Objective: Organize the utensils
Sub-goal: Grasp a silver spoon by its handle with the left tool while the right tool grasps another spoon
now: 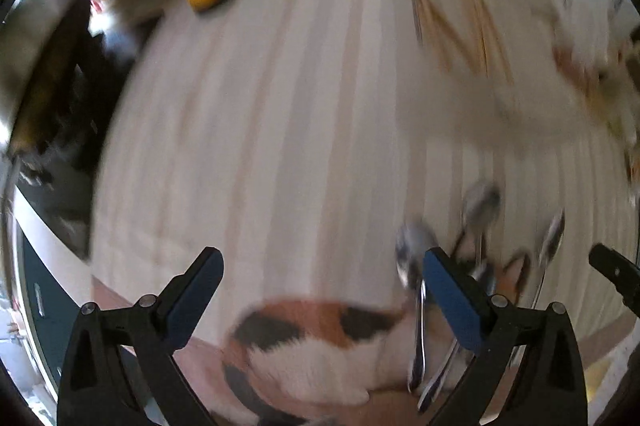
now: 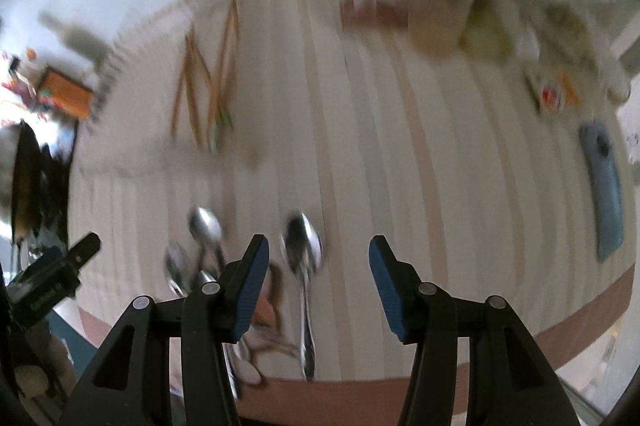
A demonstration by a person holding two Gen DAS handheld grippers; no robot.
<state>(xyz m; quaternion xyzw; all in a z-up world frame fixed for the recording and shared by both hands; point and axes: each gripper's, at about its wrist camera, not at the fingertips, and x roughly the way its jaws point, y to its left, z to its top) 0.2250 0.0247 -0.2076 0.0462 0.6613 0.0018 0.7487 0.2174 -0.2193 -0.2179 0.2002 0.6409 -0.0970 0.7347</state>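
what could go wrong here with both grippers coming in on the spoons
1. A calico cat lies at the table's near edge right under the open left gripper; the fingers could poke it, or it could shift the spoons.
2. The spoons overlap in a bunch, so one grab may lift several.
3. The right gripper stands open over a separate spoon close to the left one; they could collide.

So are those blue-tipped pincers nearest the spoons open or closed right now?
Open. The right gripper has a clear gap between its blue pads, and a spoon lies on the striped cloth beneath, unpinched.
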